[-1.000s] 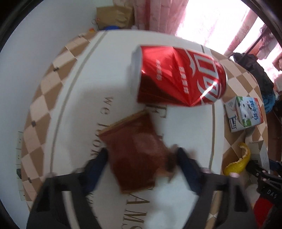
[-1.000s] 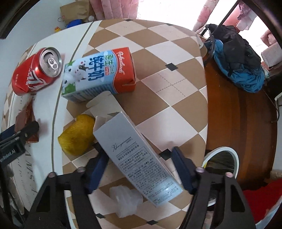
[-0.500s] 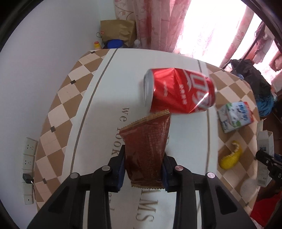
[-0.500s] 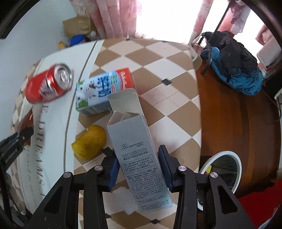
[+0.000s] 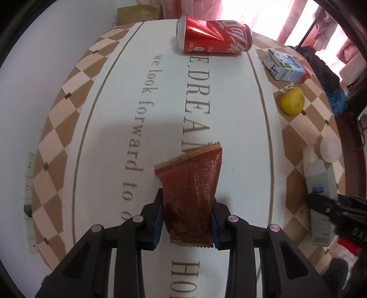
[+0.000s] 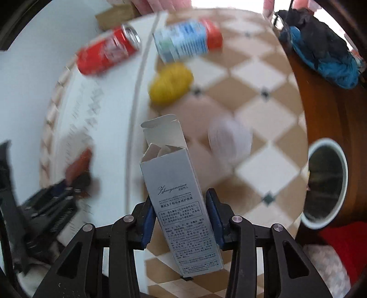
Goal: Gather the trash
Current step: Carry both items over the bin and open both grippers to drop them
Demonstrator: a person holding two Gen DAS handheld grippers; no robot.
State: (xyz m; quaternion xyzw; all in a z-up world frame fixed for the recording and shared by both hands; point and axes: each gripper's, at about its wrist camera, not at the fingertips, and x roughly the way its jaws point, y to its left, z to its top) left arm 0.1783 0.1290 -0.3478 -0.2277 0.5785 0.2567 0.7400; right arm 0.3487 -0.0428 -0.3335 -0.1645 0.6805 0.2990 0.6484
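Observation:
My left gripper [image 5: 187,214] is shut on a brown foil snack wrapper [image 5: 189,183], held above the white lettered mat [image 5: 103,128]. My right gripper [image 6: 180,213] is shut on a tall silver carton [image 6: 176,194] whose top flap hangs open. On the floor lie a dented red soda can [image 5: 214,36], a blue-and-white milk carton [image 5: 285,65], a yellow peel [image 5: 292,104] and a crumpled white plastic wad [image 5: 329,149]. The same can [image 6: 107,53], milk carton [image 6: 187,43], peel [image 6: 170,83] and wad [image 6: 229,138] appear blurred in the right wrist view.
A white-rimmed bin [image 6: 325,185] stands at the right on the dark wooden floor [image 6: 321,110]. A blue and black jacket [image 6: 321,48] lies further back. A paper bag [image 5: 140,11] and pink curtains are beyond the mat. Checked brown tiles [image 5: 52,137] surround the mat.
Both grippers closed on their items, the wrapper and the silver carton, and lifted them. Both hands then travelled across the floor, so the can and milk carton look farther away.

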